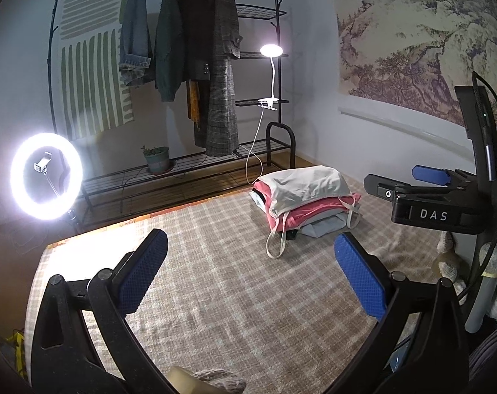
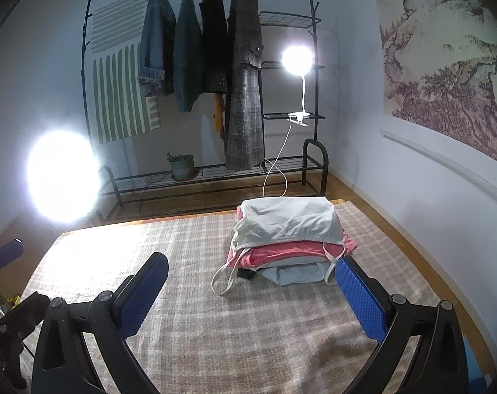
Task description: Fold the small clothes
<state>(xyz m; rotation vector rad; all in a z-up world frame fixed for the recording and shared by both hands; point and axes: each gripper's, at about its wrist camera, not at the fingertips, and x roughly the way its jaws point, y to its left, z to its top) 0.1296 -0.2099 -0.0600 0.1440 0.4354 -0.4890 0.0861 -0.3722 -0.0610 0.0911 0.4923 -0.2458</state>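
1. my left tongs (image 1: pixel 251 269) gape wide, holding nothing.
2. my right tongs (image 2: pixel 251 290) likewise gape, empty.
3. the stack of folded white, pink and grey small clothes (image 2: pixel 288 241) sits right of centre on the beige plaid blanket (image 2: pixel 189 312).

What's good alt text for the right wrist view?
A stack of folded clothes, white strappy top uppermost over pink and grey layers, sits on a plaid blanket ahead of the open, empty right gripper. Behind stand a black clothes rack with hanging coats and two glaring lamps.
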